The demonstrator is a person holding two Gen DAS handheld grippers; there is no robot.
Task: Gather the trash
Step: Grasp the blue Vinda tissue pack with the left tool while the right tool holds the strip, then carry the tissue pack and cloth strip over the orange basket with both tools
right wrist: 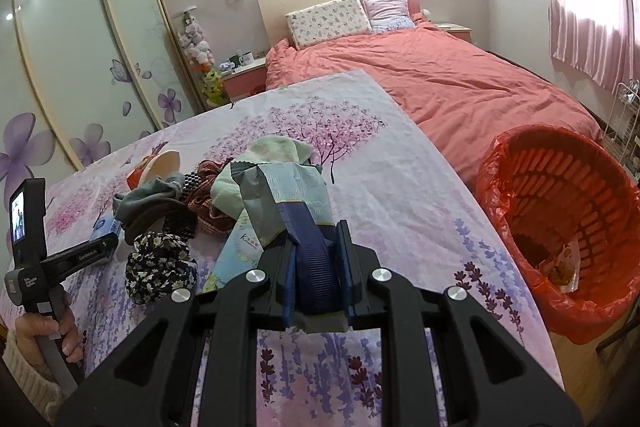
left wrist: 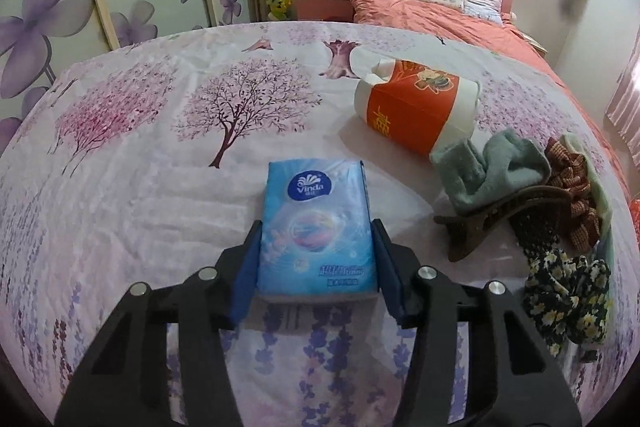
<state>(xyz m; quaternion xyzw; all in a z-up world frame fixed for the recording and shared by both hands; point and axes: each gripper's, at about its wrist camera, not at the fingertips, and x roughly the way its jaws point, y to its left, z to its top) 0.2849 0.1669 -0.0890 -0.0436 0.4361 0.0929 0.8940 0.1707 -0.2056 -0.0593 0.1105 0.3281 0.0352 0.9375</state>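
The blue Vinda tissue pack (left wrist: pixel 318 227) lies flat on the tree-printed sheet (left wrist: pixel 160 131), directly between the blue pads of the left tongs (left wrist: pixel 318 239). Its long axis runs straight ahead along the fingers, so the pads flank its two long sides, and they look to be touching or all but touching the soft, glossy plastic wrap. The right tongs (right wrist: pixel 316 247) are pressed together on a pale teal, crinkled paper-and-foil wrapper (right wrist: pixel 288 187). From the tissue pack, the pile of grey-green sock (left wrist: pixel 492 167), dark hair claw (left wrist: pixel 500 215) and floral scrunchie (left wrist: pixel 568 291) lies to the right. The red slatted bin (right wrist: pixel 560 203) with its red liner stands farther right still, beyond the desk edge, so the right hand is probably nearer to it.
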